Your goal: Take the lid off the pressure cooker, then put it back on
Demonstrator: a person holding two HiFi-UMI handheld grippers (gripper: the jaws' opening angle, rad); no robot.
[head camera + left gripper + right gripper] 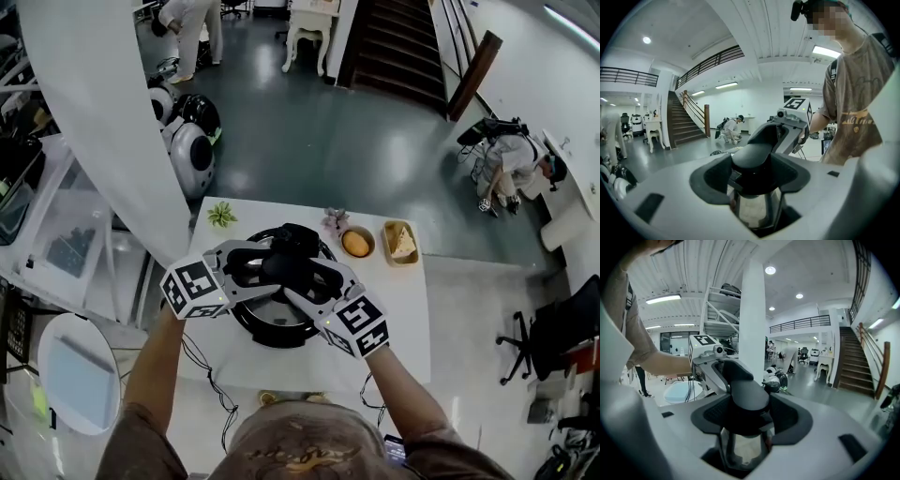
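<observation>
- The left tool point(753, 180) is clamped on the black, rounded plastic handle point(754, 157) of the pressure cooker's lid. Its dark pads press on the handle from both sides.
- The right tool point(750, 420) grips that same handle point(747, 394) from the opposite side, and its pads are also tight against it.
- In the head view the left tool point(272, 267) and the right tool point(295, 274) meet tip to tip over the round black-rimmed pressure cooker point(255, 323), with the handle point(292, 239) between them.
- The two tools face each other. The right tool's grey body shows just past the handle in the left gripper view, and the left tool's body does the same in the right gripper view.
- Directly under each tool's pads a shiny steel part of the lid point(757, 211) hangs below the handle.
- I cannot tell whether the lid sits on the pot or is raised off it.
- The cooker stands under both tools on the white rectangular desk point(403, 323).
- Beyond the right tool's tip, on the desk's far side, stands a small round bowl point(356, 243) holding something orange.
- Just right of the bowl is a tan rectangular dish point(401, 242) with a pale wedge in it.
- Beyond the left tool, at the desk's far corner, lies a small green leafy sprig point(222, 215).
</observation>
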